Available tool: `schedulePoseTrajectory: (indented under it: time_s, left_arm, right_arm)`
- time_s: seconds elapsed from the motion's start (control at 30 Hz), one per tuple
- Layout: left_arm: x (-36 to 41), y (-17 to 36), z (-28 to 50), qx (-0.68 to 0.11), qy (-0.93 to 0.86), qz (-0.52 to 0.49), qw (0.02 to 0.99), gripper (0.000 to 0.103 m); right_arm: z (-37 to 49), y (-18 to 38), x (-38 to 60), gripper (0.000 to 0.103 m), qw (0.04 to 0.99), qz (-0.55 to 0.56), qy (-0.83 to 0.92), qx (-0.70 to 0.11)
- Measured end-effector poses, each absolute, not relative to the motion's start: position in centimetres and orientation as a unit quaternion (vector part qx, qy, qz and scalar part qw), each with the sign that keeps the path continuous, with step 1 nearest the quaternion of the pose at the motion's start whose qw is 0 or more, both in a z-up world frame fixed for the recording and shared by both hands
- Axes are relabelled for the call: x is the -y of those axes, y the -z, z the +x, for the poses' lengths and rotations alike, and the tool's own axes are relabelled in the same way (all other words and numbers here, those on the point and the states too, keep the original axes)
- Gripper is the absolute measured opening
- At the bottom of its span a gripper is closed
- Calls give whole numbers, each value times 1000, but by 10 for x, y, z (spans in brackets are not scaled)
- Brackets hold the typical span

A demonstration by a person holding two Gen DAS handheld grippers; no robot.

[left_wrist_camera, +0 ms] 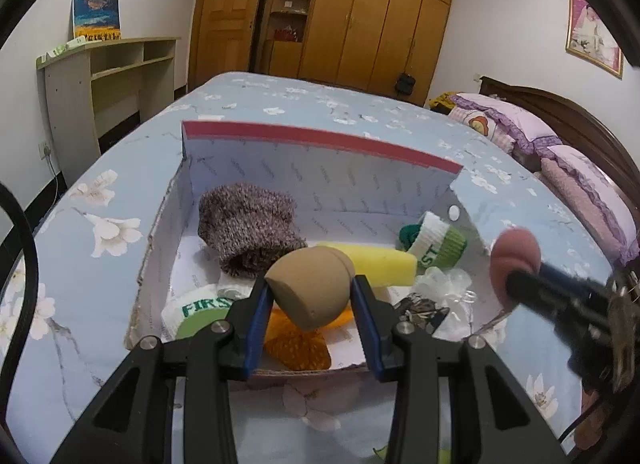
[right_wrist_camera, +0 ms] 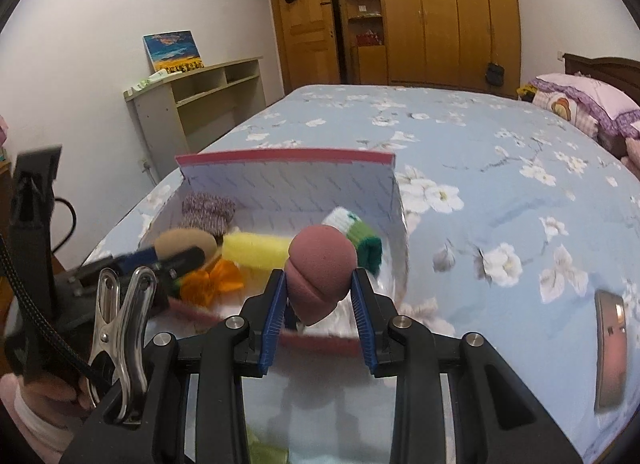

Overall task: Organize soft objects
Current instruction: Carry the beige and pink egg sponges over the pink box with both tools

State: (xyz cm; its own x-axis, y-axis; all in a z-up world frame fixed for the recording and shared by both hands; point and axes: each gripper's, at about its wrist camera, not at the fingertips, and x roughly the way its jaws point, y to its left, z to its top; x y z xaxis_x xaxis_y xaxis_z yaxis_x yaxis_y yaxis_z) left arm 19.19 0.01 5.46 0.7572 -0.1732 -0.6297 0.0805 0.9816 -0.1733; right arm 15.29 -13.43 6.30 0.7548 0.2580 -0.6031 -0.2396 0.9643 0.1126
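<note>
Bed [left_wrist_camera: 120, 232], blue flowered cover, carries open box [left_wrist_camera: 320, 168] before you. Box holds brown knit sock [left_wrist_camera: 248, 228], yellow sponge [left_wrist_camera: 376, 260] lying long axis left-right, rolled green-white sock [left_wrist_camera: 436, 244], orange bow [left_wrist_camera: 296, 344]. Your left gripper [left_wrist_camera: 310, 296] clamps tan egg sponge [left_wrist_camera: 308, 288], pointed end toward you, over box's near edge. Your right gripper [right_wrist_camera: 320, 288] clamps pink egg sponge [right_wrist_camera: 320, 264], narrow end down, over near rim. Only right view shows metal clip [right_wrist_camera: 120, 328], phone [right_wrist_camera: 610, 348] on cover, your sleeve. Only left view shows white lace [left_wrist_camera: 444, 284], second rolled sock [left_wrist_camera: 196, 312].
</note>
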Motion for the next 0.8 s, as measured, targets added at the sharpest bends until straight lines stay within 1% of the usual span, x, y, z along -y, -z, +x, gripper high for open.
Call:
schedulePoseTrajectory:
  time_s: [0.27, 0.8]
  left_arm:
    - [-5, -36, 201, -363, 64, -82, 926, 42]
    - [-3, -29, 202, -362, 64, -74, 927, 43]
  right_arm:
    - [182, -60, 123, 34, 934, 10, -143, -327]
    - [250, -38, 100, 34, 922, -6, -149, -358]
